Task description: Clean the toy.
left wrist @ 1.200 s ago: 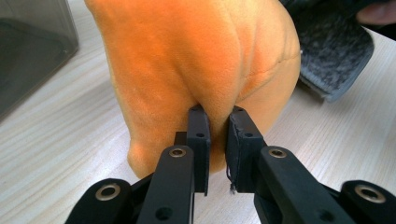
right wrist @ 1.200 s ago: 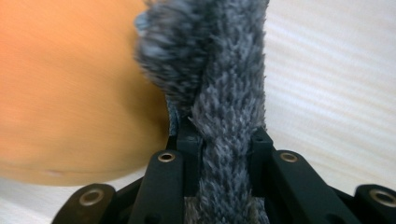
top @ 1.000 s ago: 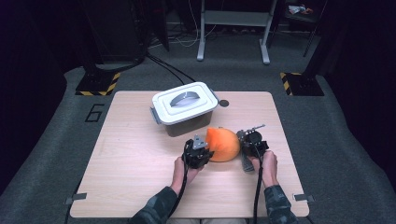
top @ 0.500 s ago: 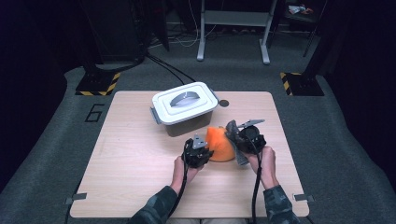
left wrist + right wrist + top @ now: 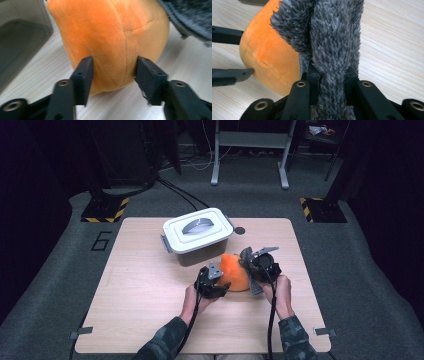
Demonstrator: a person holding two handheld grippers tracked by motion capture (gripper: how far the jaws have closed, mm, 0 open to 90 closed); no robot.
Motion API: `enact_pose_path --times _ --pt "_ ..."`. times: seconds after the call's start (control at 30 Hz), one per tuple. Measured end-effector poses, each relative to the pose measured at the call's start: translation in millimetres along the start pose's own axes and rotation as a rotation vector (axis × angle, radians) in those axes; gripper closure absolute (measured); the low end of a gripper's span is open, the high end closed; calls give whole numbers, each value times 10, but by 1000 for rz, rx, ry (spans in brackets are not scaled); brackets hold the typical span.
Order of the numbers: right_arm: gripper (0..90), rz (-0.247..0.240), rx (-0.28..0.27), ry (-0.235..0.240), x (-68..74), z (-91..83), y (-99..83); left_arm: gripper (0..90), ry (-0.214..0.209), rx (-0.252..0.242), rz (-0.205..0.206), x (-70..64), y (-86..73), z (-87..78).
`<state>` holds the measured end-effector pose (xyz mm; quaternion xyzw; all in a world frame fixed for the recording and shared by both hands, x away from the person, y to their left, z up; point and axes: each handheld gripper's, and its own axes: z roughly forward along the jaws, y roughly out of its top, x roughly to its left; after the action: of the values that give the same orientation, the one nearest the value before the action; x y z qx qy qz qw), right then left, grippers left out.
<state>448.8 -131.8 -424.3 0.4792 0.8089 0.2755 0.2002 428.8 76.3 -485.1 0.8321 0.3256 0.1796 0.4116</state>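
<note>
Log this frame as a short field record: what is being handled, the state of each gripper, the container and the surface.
item: orange plush toy with a grey furry part, lying on the table
left gripper: jaws pressed into the orange body from both sides
right gripper: jaws shut on the grey furry part
container: lidded grey box, lid on, just behind the toy
surface: light wooden table

orange plush toy [image 5: 112,42] cut off at the left gripper view's top edge, grey furry part [image 5: 332,50] cropped likewise, possibly a tail, box [image 5: 17,42] blurred
</note>
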Motion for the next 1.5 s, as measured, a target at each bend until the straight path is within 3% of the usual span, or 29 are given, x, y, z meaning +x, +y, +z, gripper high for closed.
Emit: enact_pose_path --times 0.17,0.27,0.4,0.53,0.63,0.8,0.9,1.13,1.5 --pt "737 14 -15 -1 -15 -16 -7 765 7 -11 -19 -16 4 16" --pt "737 26 -26 -5 -26 -55 -19 810 -5 -26 -33 -23 7 -2" --pt "736 24 -58 13 -1 -172 -19 818 -31 -42 -59 -26 34 -36" --pt "736 0 -79 23 102 -296 30 819 -49 -42 -86 -56 77 -78" --pt "735 -33 -96 59 197 -350 80 816 -60 -45 -85 -97 113 -108" --pt "732 -57 -74 74 310 -217 113 812 -61 -36 -86 -122 129 -93" --pt "737 -69 -60 39 347 -96 94 812 -52 -29 -86 -112 109 -70" --pt "741 -52 -43 2 293 -20 98 812 -55 -24 -101 -41 48 -50" --pt "739 20 -19 -32 19 46 -15 811 -54 -26 -101 -18 -1 -24"
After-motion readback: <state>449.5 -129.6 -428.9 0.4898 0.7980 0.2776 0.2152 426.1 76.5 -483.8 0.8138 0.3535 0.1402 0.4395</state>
